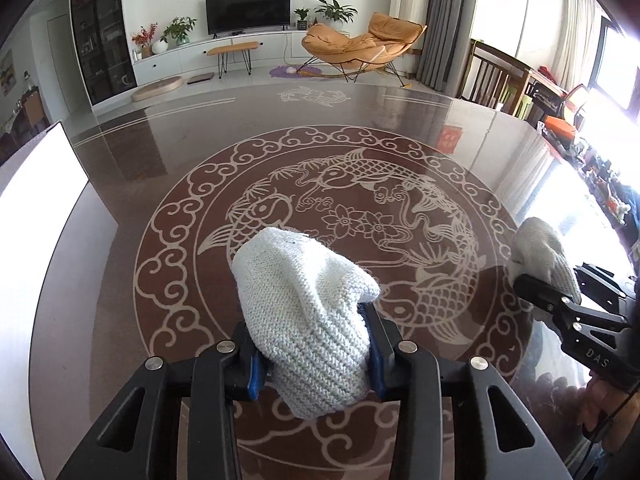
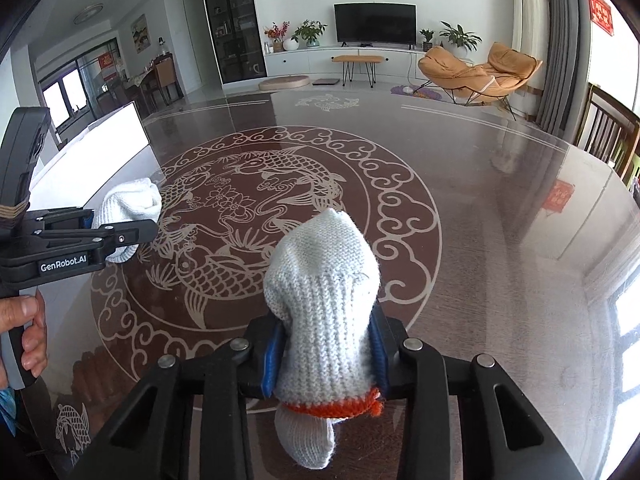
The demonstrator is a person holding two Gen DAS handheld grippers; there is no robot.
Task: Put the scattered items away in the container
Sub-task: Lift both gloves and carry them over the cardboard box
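Knit gloves (image 1: 304, 320) in both raised claws (image 2: 326, 356)

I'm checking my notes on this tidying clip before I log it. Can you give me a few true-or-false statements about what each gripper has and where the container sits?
1. The left gripper is shut on a white knit glove. True.
2. The right gripper is open with nothing in it. False: it clamps an orange-cuffed glove.
3. The white container lies toward the left gripper's side. True.
4. Both gloves lie flat on the table. False: both are held above it.
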